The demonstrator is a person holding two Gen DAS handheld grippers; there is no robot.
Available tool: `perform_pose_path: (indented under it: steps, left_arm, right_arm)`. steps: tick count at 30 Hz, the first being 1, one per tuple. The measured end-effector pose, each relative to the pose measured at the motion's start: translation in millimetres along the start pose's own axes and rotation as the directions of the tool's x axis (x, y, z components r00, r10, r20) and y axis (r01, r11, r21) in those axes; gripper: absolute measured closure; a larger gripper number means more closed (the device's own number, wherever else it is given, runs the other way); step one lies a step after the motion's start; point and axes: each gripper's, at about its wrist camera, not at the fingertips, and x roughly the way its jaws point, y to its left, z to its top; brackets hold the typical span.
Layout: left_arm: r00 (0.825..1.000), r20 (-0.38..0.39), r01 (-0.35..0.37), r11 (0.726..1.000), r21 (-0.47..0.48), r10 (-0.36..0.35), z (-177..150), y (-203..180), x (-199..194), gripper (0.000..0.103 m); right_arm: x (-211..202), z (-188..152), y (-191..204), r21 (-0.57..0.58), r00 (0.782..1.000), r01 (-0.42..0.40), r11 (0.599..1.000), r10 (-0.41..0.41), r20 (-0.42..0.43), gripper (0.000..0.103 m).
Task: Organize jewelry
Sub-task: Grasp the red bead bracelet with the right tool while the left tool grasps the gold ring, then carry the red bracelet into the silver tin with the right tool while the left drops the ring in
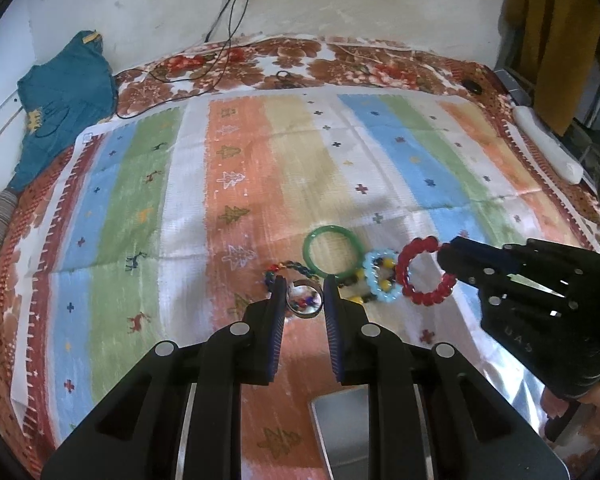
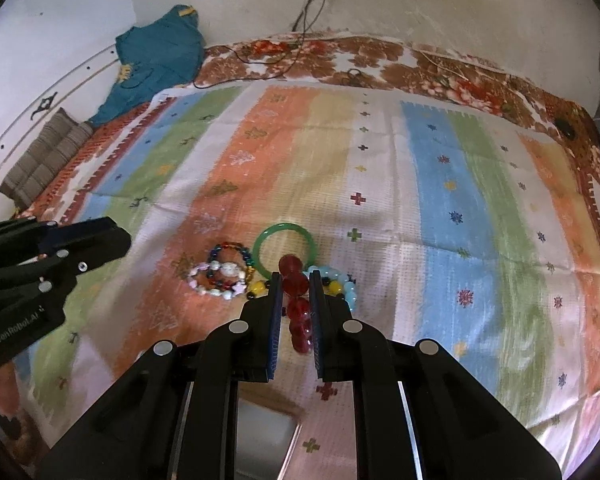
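My left gripper (image 1: pixel 303 294) is shut on a silver ring-like band (image 1: pixel 303 300) and holds it just above the striped cloth. My right gripper (image 2: pixel 294 280) is shut on a red bead bracelet (image 2: pixel 296 304), seen edge-on between the fingers; the left wrist view shows it as a red ring (image 1: pixel 424 276) lifted at the right gripper's tip (image 1: pixel 452 258). On the cloth lie a green bangle (image 2: pixel 285 249), a light blue bead bracelet (image 2: pixel 342 286), a dark multicolour bead bracelet (image 2: pixel 230 258) and a pale bead bracelet (image 2: pixel 216 280).
A shiny metal tray (image 1: pixel 340 428) lies near the front edge, also low in the right wrist view (image 2: pixel 266 432). A teal garment (image 1: pixel 64 96) lies at the back left. Black cables (image 1: pixel 220 60) trail over the floral blanket at the back.
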Motion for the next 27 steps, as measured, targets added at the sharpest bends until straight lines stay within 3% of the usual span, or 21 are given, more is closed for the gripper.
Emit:
perform_pose_path:
  steps: [19,27]
  left_arm:
    - [0.994,0.072,0.085,0.996,-0.005,-0.085,-28.1,-15.6,-60.5,0.085]
    - [0.994,0.046,0.101,0.995,0.017,-0.102,-48.5,-23.7,-66.8,0.085]
  right_arm:
    - [-59.6,-21.3,13.0,-0.013,0.994,-0.063,0.998,0.064,0.087,0.089]
    - [-70.3,-37.8,14.8,-0.016,0.994,-0.07,0.997,0.071,0.078,0.089]
